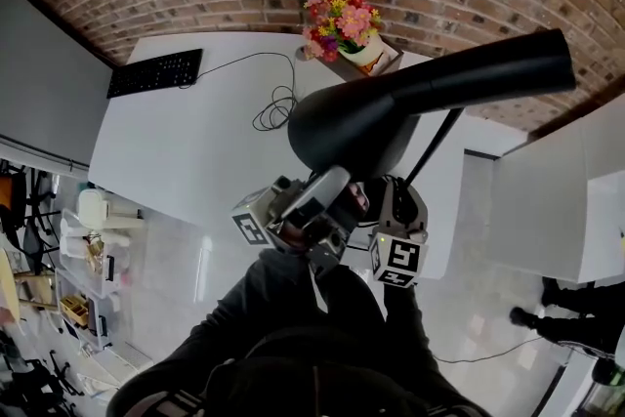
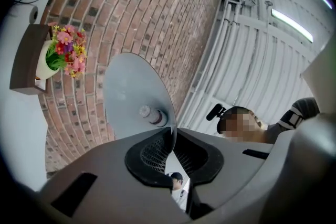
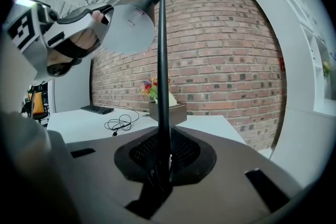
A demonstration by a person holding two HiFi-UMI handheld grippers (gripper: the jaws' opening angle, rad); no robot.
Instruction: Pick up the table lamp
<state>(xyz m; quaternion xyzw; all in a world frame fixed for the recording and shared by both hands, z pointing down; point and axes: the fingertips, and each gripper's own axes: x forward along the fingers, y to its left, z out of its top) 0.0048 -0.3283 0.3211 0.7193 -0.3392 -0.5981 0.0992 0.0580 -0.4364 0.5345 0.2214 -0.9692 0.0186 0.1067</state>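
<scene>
Above table (image 1: 186, 146), table lamp (image 1: 354, 124); flowers (image 1: 340, 19) behind

Keyboard (image 1: 154, 72), coiled cable (image 1: 274, 110) and flowers (image 1: 340, 19) sit on white table (image 1: 195, 151).

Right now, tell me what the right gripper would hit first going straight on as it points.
Besides the lamp pole its fingers clamp, the right gripper aims at the flower box on the white table; that probably comes first, the brick wall behind it. Depth is unclear.

Left claw (image 2: 172, 135), right claw (image 3: 164, 157) grey; black-white marker cubes (image 1: 396, 259); dark sleeves (image 1: 244, 308).
</scene>
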